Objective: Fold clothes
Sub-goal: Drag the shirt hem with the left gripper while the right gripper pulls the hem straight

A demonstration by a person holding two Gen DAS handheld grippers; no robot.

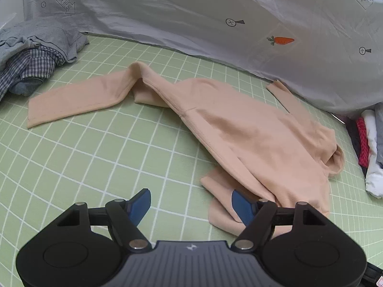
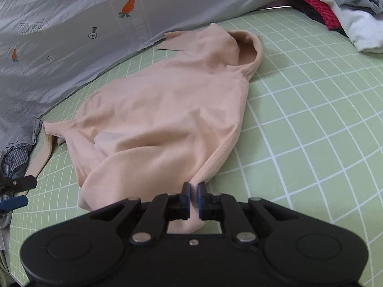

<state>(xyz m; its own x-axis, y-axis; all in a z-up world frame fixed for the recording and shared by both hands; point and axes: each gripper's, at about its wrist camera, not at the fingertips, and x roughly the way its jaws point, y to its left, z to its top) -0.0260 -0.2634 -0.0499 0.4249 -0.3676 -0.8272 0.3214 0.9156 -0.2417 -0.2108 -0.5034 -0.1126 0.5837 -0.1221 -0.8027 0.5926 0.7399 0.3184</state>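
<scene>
A peach long-sleeved top (image 1: 239, 124) lies crumpled on the green grid mat (image 1: 95, 157). One sleeve stretches out to the left and the collar end points right. My left gripper (image 1: 191, 197) is open just above the mat at the top's near corner. Its right finger (image 1: 241, 205) rests over the cloth edge, and only mat shows between the pads. In the right wrist view the same top (image 2: 162, 110) spreads away from me, and my right gripper (image 2: 194, 189) is shut on its near hem, with a fold of cloth pinched between the blue pads.
A grey sheet printed with carrots (image 1: 215, 12) rises along the mat's far side. A heap of grey and checked clothes (image 1: 36, 55) sits at the far left. Red, white and grey garments (image 2: 347, 7) are piled at the right edge.
</scene>
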